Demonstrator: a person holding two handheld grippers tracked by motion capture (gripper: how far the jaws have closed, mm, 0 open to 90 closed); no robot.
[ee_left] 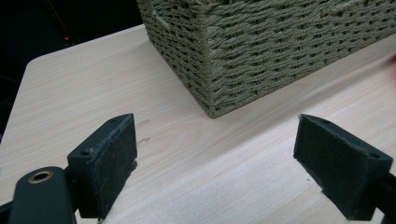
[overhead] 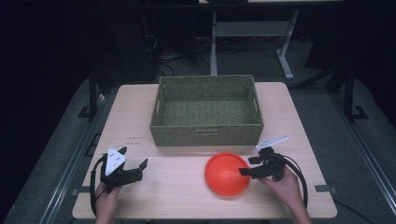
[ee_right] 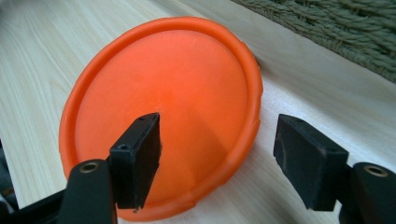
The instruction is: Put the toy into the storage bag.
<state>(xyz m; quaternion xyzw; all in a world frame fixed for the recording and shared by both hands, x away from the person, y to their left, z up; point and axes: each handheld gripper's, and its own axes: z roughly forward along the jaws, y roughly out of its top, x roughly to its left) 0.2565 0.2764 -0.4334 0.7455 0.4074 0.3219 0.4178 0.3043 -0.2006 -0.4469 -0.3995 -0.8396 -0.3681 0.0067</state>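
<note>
The table (overhead: 140, 121) held 1 orange plate (overhead: 226, 175) at near right and 1 woven basket (overhead: 207, 112) at far centre. 2 grippers were present: 1 left gripper (overhead: 134, 164) and 1 right gripper (overhead: 247, 166).

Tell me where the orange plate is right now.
In the high view the orange plate lies on the table's near right part, just before the woven basket, at the right gripper.

Smooth plastic plate (ee_right: 187, 93) — rough woven basket (overhead: 207, 112).
</note>
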